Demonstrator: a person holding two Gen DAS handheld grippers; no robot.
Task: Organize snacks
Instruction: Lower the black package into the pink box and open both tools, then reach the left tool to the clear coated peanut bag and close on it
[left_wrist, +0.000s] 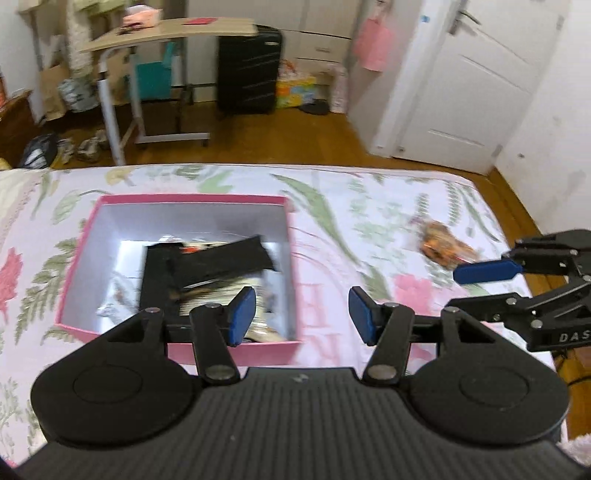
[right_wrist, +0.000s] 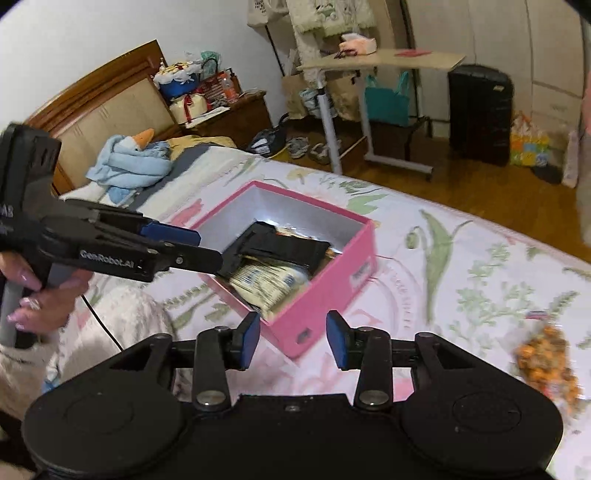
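Both claws, left claw (left_wrist: 303, 317) and right claw (right_wrist: 293, 339), spread, empty; orange snack bag (right_wrist: 546, 362) blurred, beside pink box (right_wrist: 325, 295).

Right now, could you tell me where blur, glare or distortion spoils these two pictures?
Left wrist view: motion blur smears the packets in the pink box and the orange snack bag; fisheye bends the door. Right wrist view: glare whitens the box's inner wall; the snack bag is blurred.

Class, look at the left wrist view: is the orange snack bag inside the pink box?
No, the orange snack bag lies on the bedspread, outside the pink box.
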